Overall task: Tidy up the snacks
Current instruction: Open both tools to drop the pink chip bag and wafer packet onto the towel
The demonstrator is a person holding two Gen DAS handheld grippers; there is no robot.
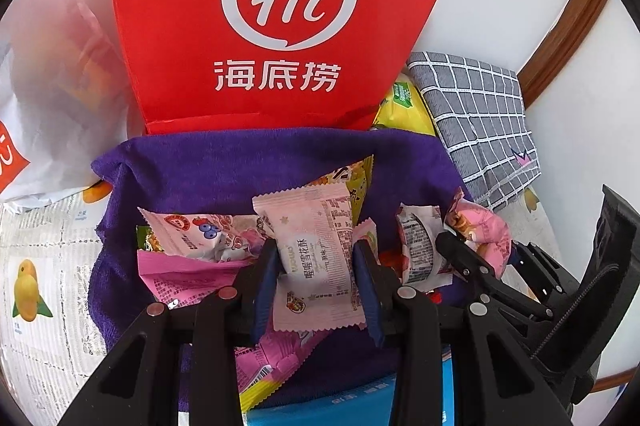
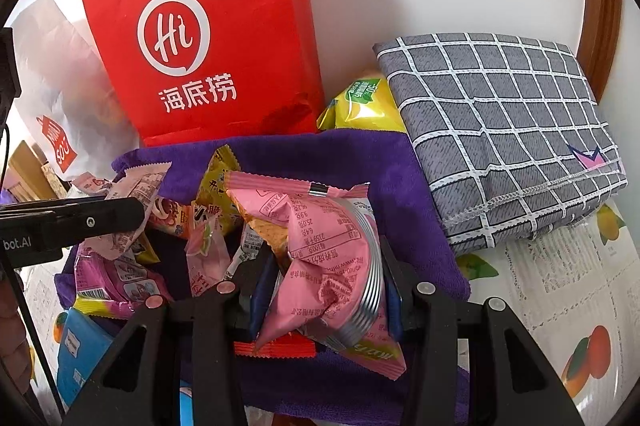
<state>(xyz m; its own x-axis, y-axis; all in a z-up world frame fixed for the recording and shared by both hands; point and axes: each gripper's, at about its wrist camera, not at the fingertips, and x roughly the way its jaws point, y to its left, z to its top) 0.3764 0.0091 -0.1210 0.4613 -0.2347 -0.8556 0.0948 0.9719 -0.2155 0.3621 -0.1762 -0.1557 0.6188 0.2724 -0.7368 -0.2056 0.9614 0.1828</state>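
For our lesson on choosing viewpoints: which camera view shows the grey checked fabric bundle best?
The right wrist view: the grey checked fabric bundle lies almost whole there, top face, folds and stitched edges clear, beside the red paper bag. The left wrist view shows it only squeezed at the right edge, partly behind the purple cloth.

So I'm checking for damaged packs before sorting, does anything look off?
The pink snack pack in the right gripper looks crumpled and creased. The pale pink packet in the left gripper looks flat and intact.
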